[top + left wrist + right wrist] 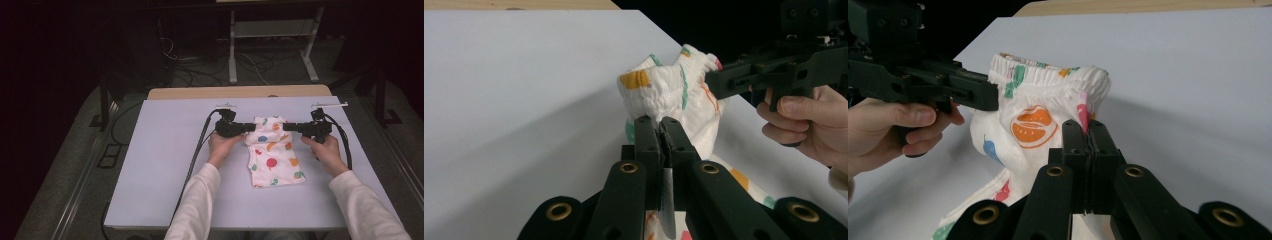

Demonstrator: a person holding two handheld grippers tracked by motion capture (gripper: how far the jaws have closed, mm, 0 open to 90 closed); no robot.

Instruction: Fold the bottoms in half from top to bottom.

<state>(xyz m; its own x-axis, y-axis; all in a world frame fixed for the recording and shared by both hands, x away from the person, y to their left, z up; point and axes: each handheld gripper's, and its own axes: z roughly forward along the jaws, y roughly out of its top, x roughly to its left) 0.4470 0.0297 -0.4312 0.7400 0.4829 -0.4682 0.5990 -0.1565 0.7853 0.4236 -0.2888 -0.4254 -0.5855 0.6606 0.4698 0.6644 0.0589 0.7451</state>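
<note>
Both tongs, left and right, clamp the fruit-print shorts' waistband, lifted off the worktop; legs flat. Fold not yet made.

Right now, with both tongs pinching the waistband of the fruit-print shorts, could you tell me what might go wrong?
1. The left tongs and right tongs grip only the edge of the white fruit-print cotton shorts, so the elastic waistband could slip free.
2. The legs lie on the white table, so lifting may undo the fold.
</note>
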